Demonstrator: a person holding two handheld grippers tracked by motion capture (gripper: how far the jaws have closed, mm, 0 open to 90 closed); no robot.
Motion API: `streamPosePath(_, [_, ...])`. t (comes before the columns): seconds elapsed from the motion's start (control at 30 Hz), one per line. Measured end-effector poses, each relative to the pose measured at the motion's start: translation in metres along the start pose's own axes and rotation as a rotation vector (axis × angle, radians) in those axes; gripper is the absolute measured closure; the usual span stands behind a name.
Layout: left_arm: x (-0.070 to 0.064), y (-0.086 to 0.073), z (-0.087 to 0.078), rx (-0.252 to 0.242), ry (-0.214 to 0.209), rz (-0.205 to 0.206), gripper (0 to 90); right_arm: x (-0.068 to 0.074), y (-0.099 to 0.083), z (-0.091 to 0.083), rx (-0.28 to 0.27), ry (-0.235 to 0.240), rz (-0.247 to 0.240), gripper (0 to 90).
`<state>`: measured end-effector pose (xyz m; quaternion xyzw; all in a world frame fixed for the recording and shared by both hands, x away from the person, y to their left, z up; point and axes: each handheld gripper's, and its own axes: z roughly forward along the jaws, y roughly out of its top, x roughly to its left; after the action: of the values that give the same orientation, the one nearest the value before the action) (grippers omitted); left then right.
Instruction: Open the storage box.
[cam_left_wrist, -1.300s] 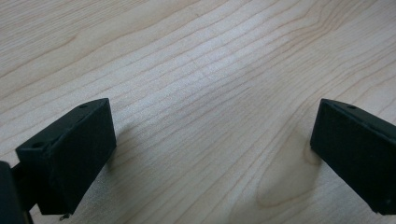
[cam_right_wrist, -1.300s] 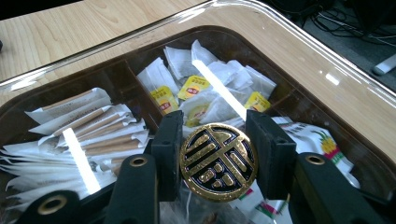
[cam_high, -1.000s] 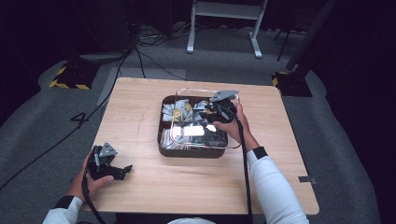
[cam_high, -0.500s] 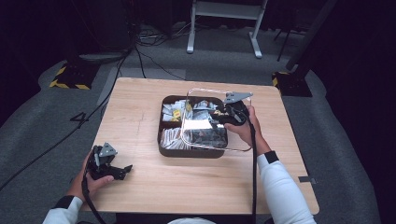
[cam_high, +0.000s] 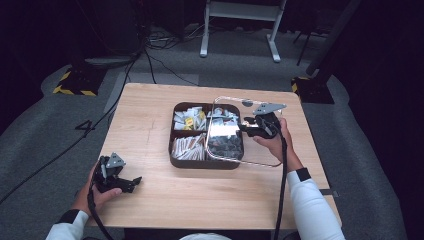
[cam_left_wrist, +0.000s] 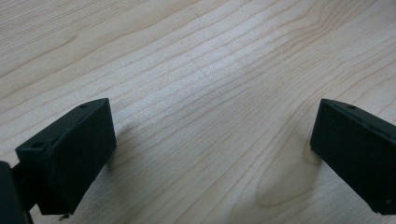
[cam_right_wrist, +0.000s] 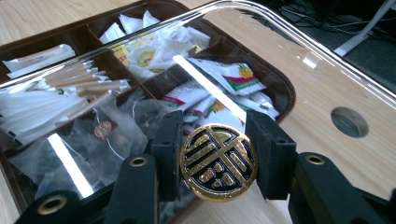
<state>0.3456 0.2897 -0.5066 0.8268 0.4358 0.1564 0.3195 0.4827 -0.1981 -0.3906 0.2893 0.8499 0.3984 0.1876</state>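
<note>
A dark brown tray (cam_high: 173, 150) with several compartments of sachets, tea bags and stick packets sits mid-table. Its clear lid (cam_high: 262, 150) hangs tilted, half over the tray's right side and half over bare wood. My right gripper (cam_high: 248, 125) is shut on the lid's round gold knob (cam_right_wrist: 218, 162), one black jaw on each side, as the right gripper (cam_right_wrist: 218, 151) view shows. Through the lid (cam_right_wrist: 327, 74) I see tea bags and the tray's rim (cam_right_wrist: 283, 88). My left gripper (cam_high: 131, 183) rests open near the table's front left. In its own view the left gripper (cam_left_wrist: 210, 154) holds nothing over bare wood.
The wooden table (cam_high: 150, 115) has free room left of and in front of the tray. Its right edge lies close behind the lid. Cables and a white stand's feet (cam_high: 240, 47) lie on the grey floor beyond the far edge.
My right gripper has carried the clear lid to the right, off the tray's left half and partly over the bare table. The left gripper has stayed put.
</note>
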Motion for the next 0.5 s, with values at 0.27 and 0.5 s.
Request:
streamPosePath(0.27, [0.0,0.0,0.0,0.0,-0.001,-0.002,0.5,-0.007,-0.013,-0.012,0.007,-0.02,0.008,58.6])
streamPosePath(0.5, [0.0,0.0,0.0,0.0,0.0,0.0,0.5,-0.016,-0.026,-0.023,0.01,-0.035,0.026,58.6])
